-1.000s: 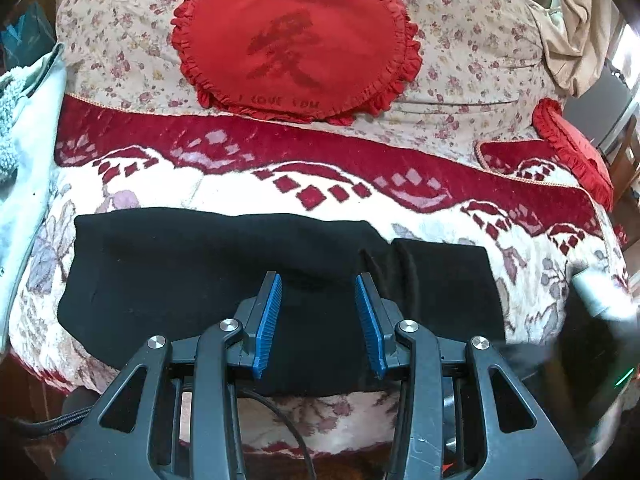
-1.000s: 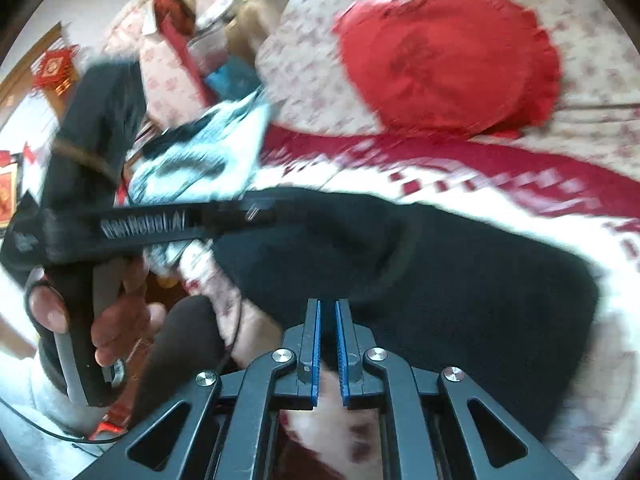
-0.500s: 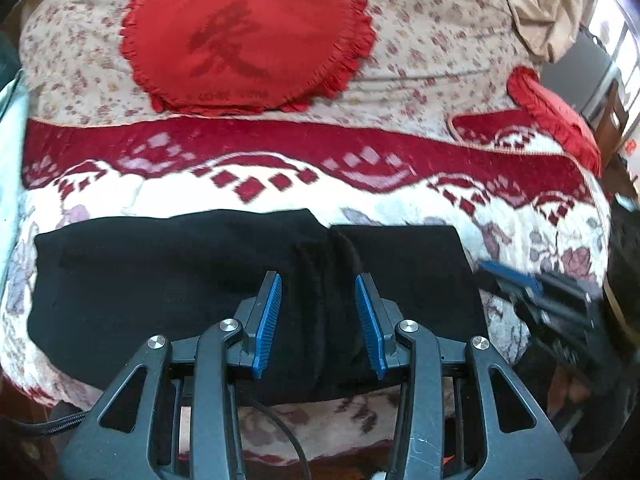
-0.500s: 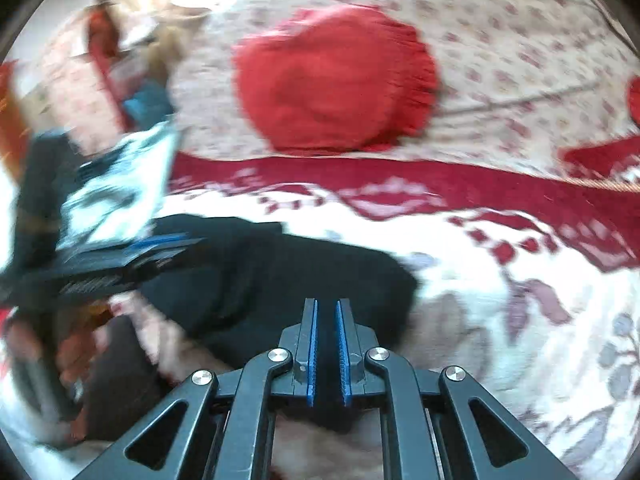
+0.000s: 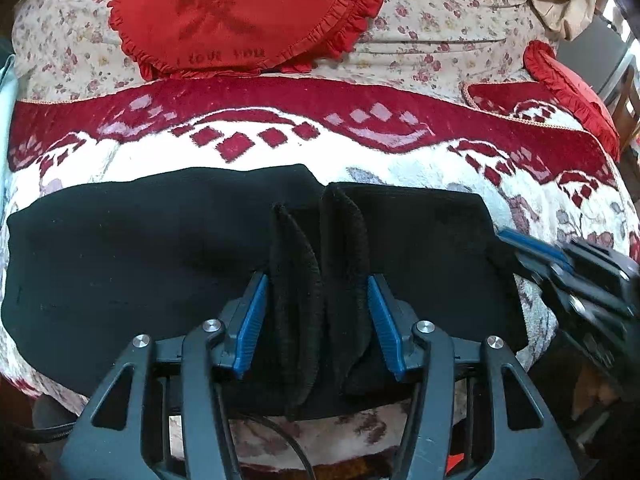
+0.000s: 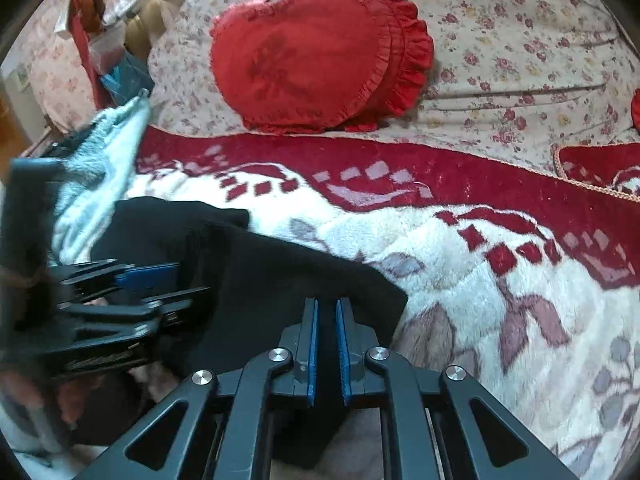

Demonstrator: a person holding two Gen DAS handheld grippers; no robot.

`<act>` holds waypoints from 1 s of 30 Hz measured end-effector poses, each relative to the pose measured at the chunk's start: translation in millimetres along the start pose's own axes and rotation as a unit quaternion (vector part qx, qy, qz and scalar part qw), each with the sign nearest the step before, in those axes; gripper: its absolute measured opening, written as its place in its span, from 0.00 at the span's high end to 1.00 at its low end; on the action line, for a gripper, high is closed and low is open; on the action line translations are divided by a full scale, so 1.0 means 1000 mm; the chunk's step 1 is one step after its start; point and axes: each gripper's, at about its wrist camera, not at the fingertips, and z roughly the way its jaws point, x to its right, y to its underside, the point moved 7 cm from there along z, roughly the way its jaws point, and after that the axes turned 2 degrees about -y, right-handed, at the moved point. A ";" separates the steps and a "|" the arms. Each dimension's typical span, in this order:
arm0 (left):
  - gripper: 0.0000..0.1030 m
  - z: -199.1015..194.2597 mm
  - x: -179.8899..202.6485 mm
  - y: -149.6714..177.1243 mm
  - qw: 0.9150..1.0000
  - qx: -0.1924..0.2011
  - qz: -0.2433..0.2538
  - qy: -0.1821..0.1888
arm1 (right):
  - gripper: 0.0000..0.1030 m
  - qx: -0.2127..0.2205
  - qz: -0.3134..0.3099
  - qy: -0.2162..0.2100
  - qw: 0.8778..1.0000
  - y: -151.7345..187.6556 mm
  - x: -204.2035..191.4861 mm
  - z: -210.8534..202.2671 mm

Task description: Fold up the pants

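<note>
Black pants (image 5: 132, 256) lie folded in a long strip across the red-and-white blanket (image 5: 248, 148). In the left wrist view my left gripper (image 5: 316, 292) is open, its blue pads on either side of two raised folds of the pants near the front edge. My right gripper (image 6: 325, 320) is shut on the pants' right end (image 6: 288, 272), with black cloth between its pads. It also shows in the left wrist view (image 5: 560, 268), blurred at the pants' right edge. The left gripper shows in the right wrist view (image 6: 132, 288) at the left.
A red heart-shaped cushion (image 5: 244, 16) leans on the floral backrest (image 5: 440, 24). A second red cushion (image 5: 572, 88) lies at the right. A pale blue-grey towel (image 6: 100, 160) hangs at the left end. The blanket's front edge drops off just below the pants.
My left gripper has come down and forward so the raised folds of the pants now stand between its open fingers. My right gripper has swung right along the pants, staying shut.
</note>
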 end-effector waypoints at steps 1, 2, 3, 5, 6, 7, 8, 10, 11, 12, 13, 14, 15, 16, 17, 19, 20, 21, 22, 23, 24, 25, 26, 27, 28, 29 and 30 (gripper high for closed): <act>0.51 0.000 0.001 0.001 1.000 0.001 0.001 -0.002 | 0.92 0.000 -0.008 -0.002 1.000 0.004 -0.006 -0.005; 0.51 -0.001 0.001 0.001 1.000 0.003 0.002 -0.003 | 0.92 -0.002 -0.014 -0.004 1.000 0.008 -0.011 -0.007; 0.51 -0.001 0.002 0.001 1.000 0.004 0.003 -0.004 | 0.92 -0.008 -0.018 -0.005 1.000 0.015 -0.016 -0.008; 0.51 -0.002 0.002 0.003 1.000 0.005 0.003 -0.005 | 0.92 -0.020 -0.023 0.000 1.000 0.026 -0.021 -0.002; 0.51 -0.002 0.002 0.003 1.000 0.006 0.002 -0.004 | 0.92 -0.027 -0.023 0.008 0.999 0.032 -0.021 0.004; 0.51 -0.002 0.001 0.003 1.000 0.006 0.001 -0.004 | 0.92 -0.032 -0.019 0.010 0.999 0.036 -0.019 0.008; 0.51 -0.003 0.002 0.004 1.000 0.007 0.001 -0.004 | 0.92 -0.036 -0.014 0.006 0.999 0.040 -0.018 0.013; 0.51 -0.003 0.001 0.004 1.000 0.006 0.003 -0.005 | 0.92 -0.036 0.000 -0.003 0.999 0.041 -0.016 0.018; 0.51 -0.004 0.001 0.005 1.000 0.007 0.003 -0.005 | 0.92 -0.037 0.006 -0.007 0.999 0.040 -0.015 0.017; 0.51 -0.006 0.000 0.005 1.000 0.007 0.003 -0.005 | 0.92 -0.042 0.008 -0.011 0.999 0.039 -0.015 0.016; 0.51 -0.007 0.000 0.006 1.000 0.008 0.003 -0.005 | 0.92 -0.042 0.007 -0.016 0.999 0.038 -0.017 0.013; 0.51 -0.010 -0.002 0.006 1.000 0.010 0.003 -0.005 | 0.92 -0.037 0.006 -0.024 0.999 0.035 -0.020 0.009; 0.51 -0.014 -0.004 0.007 1.000 0.012 0.003 -0.006 | 0.92 -0.027 0.005 -0.033 0.999 0.031 -0.025 0.003; 0.51 -0.017 -0.006 0.007 1.000 0.015 0.003 -0.006 | 0.92 -0.018 0.003 -0.039 0.999 0.026 -0.029 0.000; 0.51 -0.022 -0.010 0.007 1.000 0.018 0.001 -0.009 | 0.92 -0.007 -0.001 -0.045 0.999 0.018 -0.034 -0.003; 0.51 -0.032 -0.019 0.008 1.000 0.026 -0.009 -0.009 | 0.92 0.006 -0.019 -0.052 0.998 0.003 -0.048 -0.003; 0.51 -0.040 -0.029 0.009 0.999 0.030 -0.019 -0.007 | 0.92 0.007 -0.031 -0.055 0.998 -0.005 -0.057 0.001; 0.51 -0.045 -0.036 0.011 0.999 0.033 -0.027 -0.005 | 0.91 0.005 -0.047 -0.058 0.997 -0.013 -0.067 0.005; 0.51 -0.052 -0.047 0.013 0.998 0.036 -0.042 -0.002 | 0.89 0.006 -0.063 -0.064 0.996 -0.021 -0.077 0.010; 0.50 -0.058 -0.061 0.016 0.997 0.039 -0.062 -0.001 | 0.87 0.006 -0.077 -0.075 0.994 -0.031 -0.090 0.017; 0.47 -0.062 -0.073 0.019 0.996 0.040 -0.081 0.001 | 0.81 0.003 -0.085 -0.084 0.993 -0.037 -0.101 0.024; 0.39 -0.068 -0.092 0.024 0.993 0.043 -0.112 0.005 | 0.73 -0.005 -0.098 -0.092 0.991 -0.045 -0.114 0.034; 0.37 -0.073 -0.107 0.029 0.989 0.047 -0.138 0.009 | 0.71 -0.010 -0.111 -0.097 0.989 -0.053 -0.127 0.044; 0.33 -0.076 -0.125 0.035 0.984 0.051 -0.170 0.012 | 0.69 -0.014 -0.125 -0.108 0.986 -0.060 -0.142 0.055; 0.32 -0.079 -0.142 0.041 0.978 0.051 -0.201 0.012 | 0.68 -0.020 -0.133 -0.120 0.984 -0.065 -0.152 0.063; 0.32 -0.080 -0.157 0.047 0.973 0.050 -0.224 0.010 | 0.68 -0.028 -0.141 -0.132 0.981 -0.070 -0.165 0.072; 0.32 -0.080 -0.169 0.052 0.969 0.048 -0.242 0.007 | 0.65 -0.037 -0.151 -0.141 0.978 -0.076 -0.177 0.083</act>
